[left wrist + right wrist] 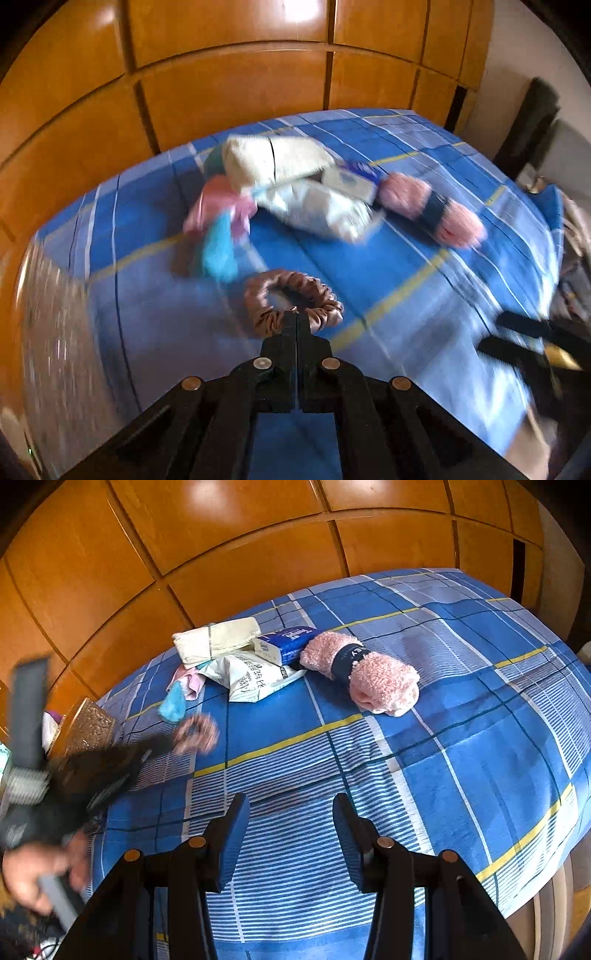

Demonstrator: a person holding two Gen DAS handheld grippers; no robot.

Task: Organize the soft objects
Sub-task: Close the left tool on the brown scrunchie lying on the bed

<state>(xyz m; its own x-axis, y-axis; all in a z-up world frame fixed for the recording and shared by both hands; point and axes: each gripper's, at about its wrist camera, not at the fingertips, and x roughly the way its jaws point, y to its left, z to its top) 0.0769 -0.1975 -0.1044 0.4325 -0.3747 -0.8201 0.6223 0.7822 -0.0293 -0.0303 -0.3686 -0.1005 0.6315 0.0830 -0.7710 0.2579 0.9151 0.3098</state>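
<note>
Your left wrist view looks steeply down, close over the blue plaid bedspread (369, 280); your right wrist view sits farther back. Both face the glossy wooden wardrobe (258, 565) and share the bed.

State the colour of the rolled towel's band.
Dark navy band around the pink towel; clearest in the right wrist view.

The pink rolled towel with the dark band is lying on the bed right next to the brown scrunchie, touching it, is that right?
Not quite. In the right wrist view the pink rolled towel lies on the bed, but well apart from the brown scrunchie, not touching it.
</note>
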